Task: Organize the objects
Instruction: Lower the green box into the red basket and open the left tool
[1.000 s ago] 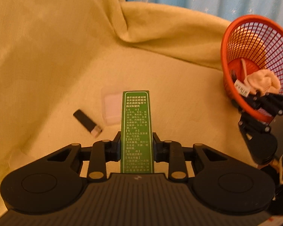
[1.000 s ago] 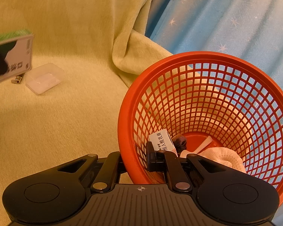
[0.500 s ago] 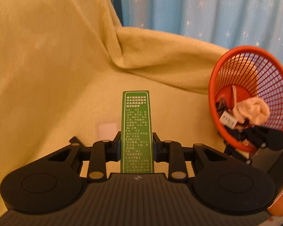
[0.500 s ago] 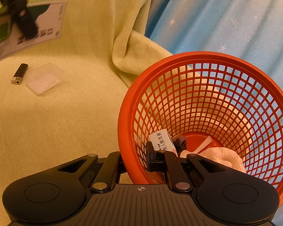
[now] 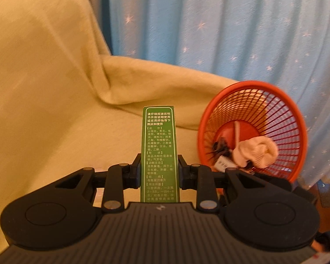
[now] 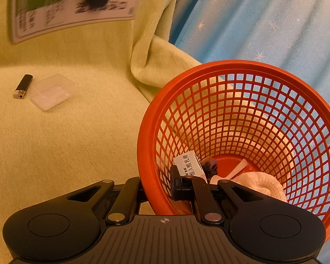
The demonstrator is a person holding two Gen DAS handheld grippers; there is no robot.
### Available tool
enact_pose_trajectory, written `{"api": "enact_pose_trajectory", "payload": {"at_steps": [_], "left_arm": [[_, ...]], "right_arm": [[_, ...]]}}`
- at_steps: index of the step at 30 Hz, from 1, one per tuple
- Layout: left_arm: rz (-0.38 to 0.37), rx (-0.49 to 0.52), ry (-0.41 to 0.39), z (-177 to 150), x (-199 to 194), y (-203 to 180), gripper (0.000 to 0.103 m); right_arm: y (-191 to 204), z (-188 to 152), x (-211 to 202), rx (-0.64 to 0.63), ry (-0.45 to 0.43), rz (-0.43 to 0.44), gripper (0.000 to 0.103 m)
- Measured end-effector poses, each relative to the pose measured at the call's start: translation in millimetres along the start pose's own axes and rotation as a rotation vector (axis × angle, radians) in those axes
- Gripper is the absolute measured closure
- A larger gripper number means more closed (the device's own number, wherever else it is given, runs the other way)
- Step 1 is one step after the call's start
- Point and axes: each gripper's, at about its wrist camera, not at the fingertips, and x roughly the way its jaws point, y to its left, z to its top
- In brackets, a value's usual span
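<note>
My left gripper is shut on a green medicine box, held in the air above the yellow sofa, left of the orange mesh basket. The box also shows blurred at the top of the right wrist view. My right gripper is shut on the rim of the orange basket and holds it tilted. Inside the basket lie a white cloth, a small white box and a dark item. A black lighter and a clear plastic case lie on the sofa seat.
The yellow blanket covers the sofa seat and backrest. A blue curtain with stars hangs behind the basket. A blanket fold rises between the seat and the basket.
My left gripper has lifted the green box up and moved it right, toward the basket. The lighter and case have dropped out of its view. The right gripper and basket have not moved.
</note>
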Motion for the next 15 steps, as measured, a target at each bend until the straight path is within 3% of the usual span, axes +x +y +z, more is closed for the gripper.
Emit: {"api": "enact_pose_trajectory", "payload": {"at_steps": [15], "left_arm": [[-0.199,0.147,0.000,42,13,-66,0.078]], "right_arm": [[0,1,0,0.008,-0.002,0.001,0.098]]}}
